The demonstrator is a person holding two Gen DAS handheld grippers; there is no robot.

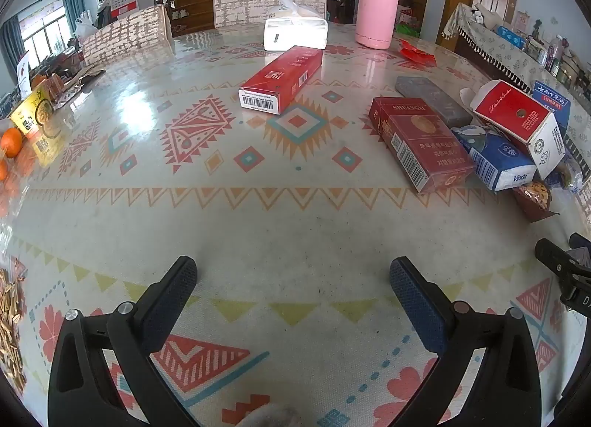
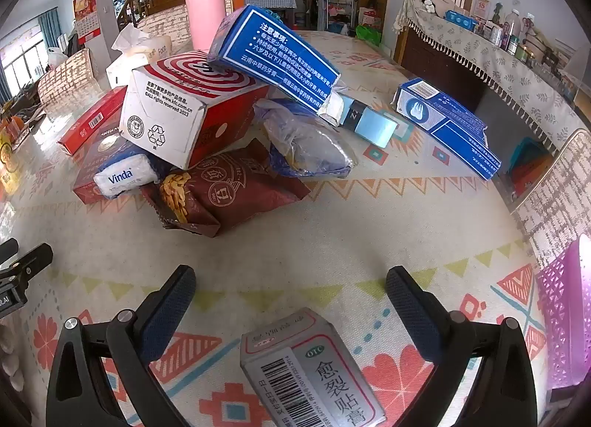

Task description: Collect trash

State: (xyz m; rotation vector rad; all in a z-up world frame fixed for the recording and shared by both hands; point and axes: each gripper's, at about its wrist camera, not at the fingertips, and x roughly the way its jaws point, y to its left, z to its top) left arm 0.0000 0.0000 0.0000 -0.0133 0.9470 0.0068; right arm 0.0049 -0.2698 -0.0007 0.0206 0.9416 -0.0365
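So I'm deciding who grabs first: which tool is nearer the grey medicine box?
Right. The grey medicine box lies between the open right tool fingers. The left tool sits off to its left, open over bare tablecloth.

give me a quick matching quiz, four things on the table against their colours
Things:
1. flask
2. tissue pack
3. Vinda pack
4. snack bag

Colours:
a. blue and white
b. pink
c. dark red
d. white

Pairs: 1-b, 2-d, 3-a, 4-c
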